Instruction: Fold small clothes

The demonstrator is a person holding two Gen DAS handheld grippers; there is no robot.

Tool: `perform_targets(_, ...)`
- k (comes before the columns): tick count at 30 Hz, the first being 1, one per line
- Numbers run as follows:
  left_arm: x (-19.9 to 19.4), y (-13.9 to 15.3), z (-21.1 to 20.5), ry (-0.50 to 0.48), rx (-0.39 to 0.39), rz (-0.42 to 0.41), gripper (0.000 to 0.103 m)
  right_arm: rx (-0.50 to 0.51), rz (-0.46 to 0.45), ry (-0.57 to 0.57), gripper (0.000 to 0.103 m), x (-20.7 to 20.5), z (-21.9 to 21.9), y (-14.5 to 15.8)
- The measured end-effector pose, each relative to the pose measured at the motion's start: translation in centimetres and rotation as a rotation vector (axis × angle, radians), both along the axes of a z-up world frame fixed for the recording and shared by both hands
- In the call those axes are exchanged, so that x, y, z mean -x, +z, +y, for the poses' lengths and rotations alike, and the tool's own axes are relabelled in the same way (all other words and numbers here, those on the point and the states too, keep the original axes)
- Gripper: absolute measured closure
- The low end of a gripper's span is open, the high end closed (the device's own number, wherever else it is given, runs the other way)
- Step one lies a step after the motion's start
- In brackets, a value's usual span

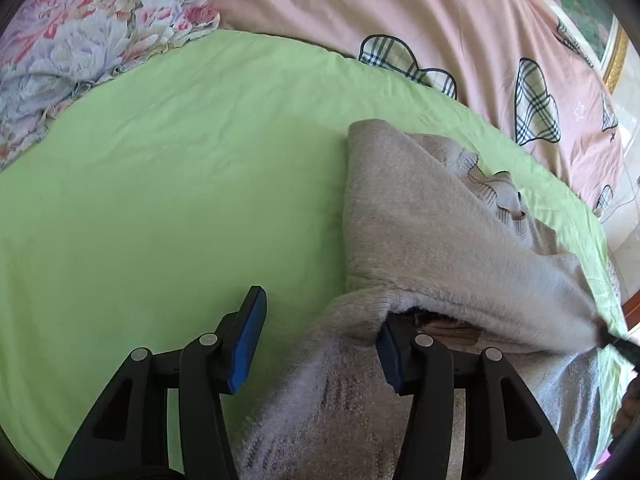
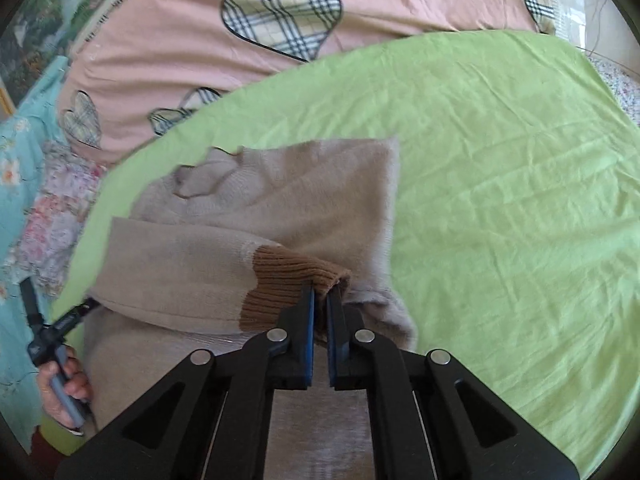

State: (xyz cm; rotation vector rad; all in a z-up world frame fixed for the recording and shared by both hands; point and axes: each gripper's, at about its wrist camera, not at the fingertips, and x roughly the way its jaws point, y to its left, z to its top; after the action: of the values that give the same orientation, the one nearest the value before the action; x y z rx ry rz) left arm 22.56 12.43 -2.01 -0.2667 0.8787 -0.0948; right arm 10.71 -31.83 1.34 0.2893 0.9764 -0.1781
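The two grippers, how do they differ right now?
The left gripper stands wide open, holding nothing; the right gripper is shut on the sweater's brown cuff. The left has one finger tucked under a sweater fold and one over the green sheet; the right lifts the sleeve over the sweater. Both have black arms and blue pads.

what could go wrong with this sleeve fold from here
1. The right gripper pinches only the edge of the brown ribbed cuff, so the sleeve could slip free mid-fold.
2. The left gripper is open and holds nothing; unpinned, the beige sweater may drag across the green sheet when the sleeve is pulled.
3. The sweater's body is already bunched near the collar, so creases could get folded in.
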Motion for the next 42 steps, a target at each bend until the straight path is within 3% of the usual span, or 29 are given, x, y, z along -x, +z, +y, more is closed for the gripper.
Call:
perform_targets(2,0.3,-0.2,0.1,0.001,0.011,-0.011,0.050,0.049,0.061,-0.017,0.096,-0.1,0.3,-0.5)
perform_targets(5,0.5,-0.6,0.8,0.013,0.063,-0.016,0.050,0.097,-0.047,-0.023,0.087,0.1,2.4,2.7)
perform_targets(7,0.6,-0.8,1.1,0.019,0.090,-0.022,0.049,0.044,-0.131,0.023,0.058,-1.2,4.2,4.7)
perform_targets(8,0.7,-0.8,1.1,0.020,0.097,-0.025,0.049,-0.001,-0.164,0.073,0.037,-2.4,5.4,5.4)
perform_targets(9,0.7,-0.8,1.1,0.020,0.101,-0.029,0.049,-0.058,-0.187,0.147,0.031,-4.2,7.2,6.0)
perform_targets(12,0.8,-1.0,1.3,0.017,0.122,-0.035,0.049,-0.110,-0.182,0.376,0.031,-11.0,14.6,6.7)
perform_targets(13,0.8,-1.1,1.5,0.017,0.136,-0.035,0.049,-0.178,-0.166,0.489,0.031,-14.2,17.6,6.4)
perform_targets(15,0.8,-1.2,1.8,0.015,0.164,-0.039,0.049,-0.273,-0.107,0.595,0.031,-18.7,21.5,5.2)
perform_targets(19,0.9,-1.4,2.0,0.011,0.188,-0.045,0.048,-0.155,0.056,0.707,0.031,-27.0,28.7,1.1)
perform_targets(22,0.9,-1.4,2.0,0.008,0.193,-0.048,0.048,-0.137,0.240,0.726,0.032,-30.7,31.0,-3.0)
perform_targets(23,0.9,-1.5,2.0,0.008,0.195,-0.049,0.048,-0.147,0.274,0.742,0.046,-31.1,31.5,-3.9)
perform_targets(24,0.9,-1.5,2.1,0.008,0.198,-0.050,0.048,-0.143,0.291,0.767,0.073,-31.3,32.0,-4.5)
perform_targets(25,0.9,-1.5,2.1,0.009,0.202,-0.051,0.048,-0.141,0.291,0.782,0.092,-31.3,32.3,-4.8)
perform_targets(26,0.9,-1.5,2.2,0.015,0.207,-0.054,0.050,-0.164,0.274,0.775,0.095,-31.4,32.2,-4.7)
perform_targets(27,1.0,-1.5,2.4,0.027,0.210,-0.063,0.052,-0.171,0.224,0.766,0.096,-31.1,32.0,-4.2)
perform_targets(30,1.4,-1.6,3.4,0.083,0.242,-0.081,0.053,-0.285,-0.065,0.724,0.096,-29.9,30.8,-1.4)
perform_targets(32,1.4,-1.8,4.1,0.108,0.276,-0.079,0.055,-0.315,-0.092,0.677,0.096,-30.0,30.7,-2.3)
perform_targets(34,1.3,-1.9,4.6,0.119,0.300,-0.073,0.057,-0.318,-0.063,0.642,0.095,-30.1,30.5,-4.2)
perform_targets(37,1.3,-2.0,5.1,0.113,0.333,-0.071,0.057,-0.383,0.011,0.580,0.091,-30.0,28.7,-5.8)
perform_targets(39,1.3,-2.0,5.7,0.092,0.372,-0.057,0.056,-0.422,-0.028,0.553,0.080,-28.9,26.7,-4.5)
perform_targets(42,1.0,-1.0,6.3,0.035,0.388,-0.031,0.053,-0.393,-0.130,0.503,0.063,-26.1,21.8,-1.1)
